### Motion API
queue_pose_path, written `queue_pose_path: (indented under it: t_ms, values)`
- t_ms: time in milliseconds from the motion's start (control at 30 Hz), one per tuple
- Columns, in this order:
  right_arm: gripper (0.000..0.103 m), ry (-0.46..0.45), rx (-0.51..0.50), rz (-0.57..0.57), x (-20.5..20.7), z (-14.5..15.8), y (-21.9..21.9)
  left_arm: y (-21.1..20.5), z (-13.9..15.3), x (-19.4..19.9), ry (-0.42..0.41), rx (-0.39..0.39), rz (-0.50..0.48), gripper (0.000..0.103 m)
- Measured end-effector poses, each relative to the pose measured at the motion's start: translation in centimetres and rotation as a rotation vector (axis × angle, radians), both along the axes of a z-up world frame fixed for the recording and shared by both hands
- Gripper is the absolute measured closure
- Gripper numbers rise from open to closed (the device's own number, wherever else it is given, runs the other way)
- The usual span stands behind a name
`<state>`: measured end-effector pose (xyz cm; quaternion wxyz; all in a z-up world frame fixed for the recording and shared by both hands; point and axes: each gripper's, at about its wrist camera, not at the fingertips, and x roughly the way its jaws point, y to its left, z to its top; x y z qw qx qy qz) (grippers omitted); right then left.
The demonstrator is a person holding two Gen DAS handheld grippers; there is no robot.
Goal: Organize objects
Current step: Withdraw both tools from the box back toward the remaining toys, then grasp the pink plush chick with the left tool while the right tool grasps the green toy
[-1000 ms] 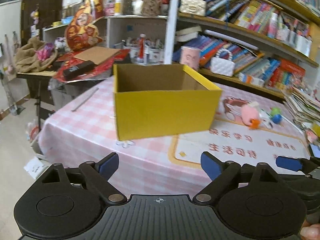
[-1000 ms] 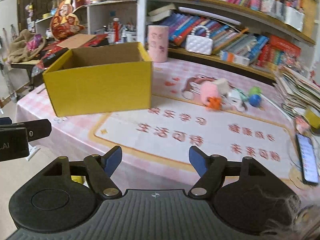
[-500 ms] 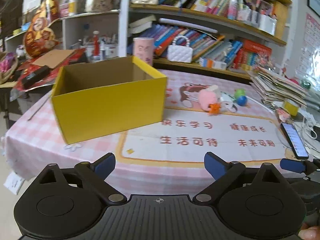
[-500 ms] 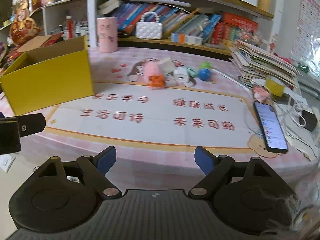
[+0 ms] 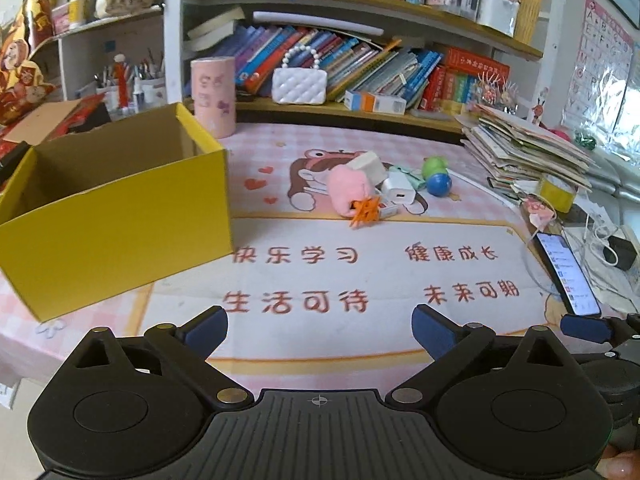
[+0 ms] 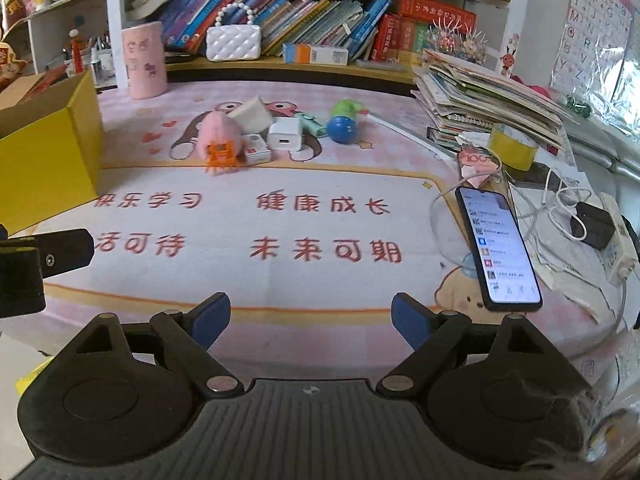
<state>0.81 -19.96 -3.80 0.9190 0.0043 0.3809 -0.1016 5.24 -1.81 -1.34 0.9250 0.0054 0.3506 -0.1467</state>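
An open yellow cardboard box (image 5: 116,216) stands on the table's left side; its corner shows in the right wrist view (image 6: 48,152). A cluster of small things lies mid-table: a pink plush (image 5: 348,192), an orange toy (image 5: 366,212), white chargers (image 5: 398,192), a green and blue toy (image 5: 436,178). The cluster also shows in the right wrist view, with the plush (image 6: 220,134) and a white charger (image 6: 285,138). My left gripper (image 5: 320,324) is open and empty near the table's front edge. My right gripper (image 6: 310,316) is open and empty, to its right.
A lit phone (image 6: 496,244) lies at the right with cables and a black adapter (image 6: 592,226). A paper stack (image 6: 488,96), yellow tape roll (image 6: 514,148), pink cylinder (image 6: 144,62) and bookshelf (image 5: 360,60) stand behind. A printed mat (image 5: 360,272) covers the table.
Both grippers have swung to the right, from facing the yellow box to facing the toy cluster and phone. Both stayed open and empty.
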Motion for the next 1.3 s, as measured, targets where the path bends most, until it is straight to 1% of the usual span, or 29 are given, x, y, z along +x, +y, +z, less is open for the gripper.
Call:
queue_pose_path:
  t_ms: [333, 533, 600, 667, 833, 933, 1067, 1233, 1300]
  values:
    - [0.016, 0.038, 0.020, 0.012, 5.4, -0.7, -4.4, -4.2, -0.9, 5.1, 0.038, 0.006, 0.015, 0.003]
    - [0.018, 0.001, 0.056, -0.006, 9.9, -0.4, -7.5, -6.6, -0.6, 9.5, 0.015, 0.024, 0.060, 0.005]
    - [0.018, -0.013, 0.068, -0.023, 11.7, -0.2, -8.5, -7.5, -0.5, 11.2, 0.001, 0.041, 0.074, 0.010]
    - [0.019, -0.027, 0.092, -0.041, 13.6, 0.1, -9.6, -8.3, -0.5, 12.8, 0.004, 0.047, 0.084, 0.013]
    - [0.021, -0.052, 0.125, -0.061, 18.1, 0.3, -11.9, -10.1, -1.4, 16.6, 0.030, 0.046, 0.110, 0.025]
    - [0.022, -0.058, 0.162, -0.071, 20.7, 0.2, -13.1, -10.9, -2.3, 18.5, 0.055, 0.053, 0.128, 0.033]
    - [0.024, -0.059, 0.195, -0.064, 23.9, -0.3, -14.4, -11.7, -3.6, 20.3, 0.096, 0.070, 0.147, 0.043]
    - [0.026, -0.040, 0.216, -0.054, 27.2, -1.2, -15.3, -11.8, -4.4, 21.4, 0.120, 0.051, 0.171, 0.047]
    - [0.029, -0.025, 0.227, -0.052, 28.3, -1.7, -15.5, -11.7, -4.6, 21.7, 0.134, 0.040, 0.173, 0.055]
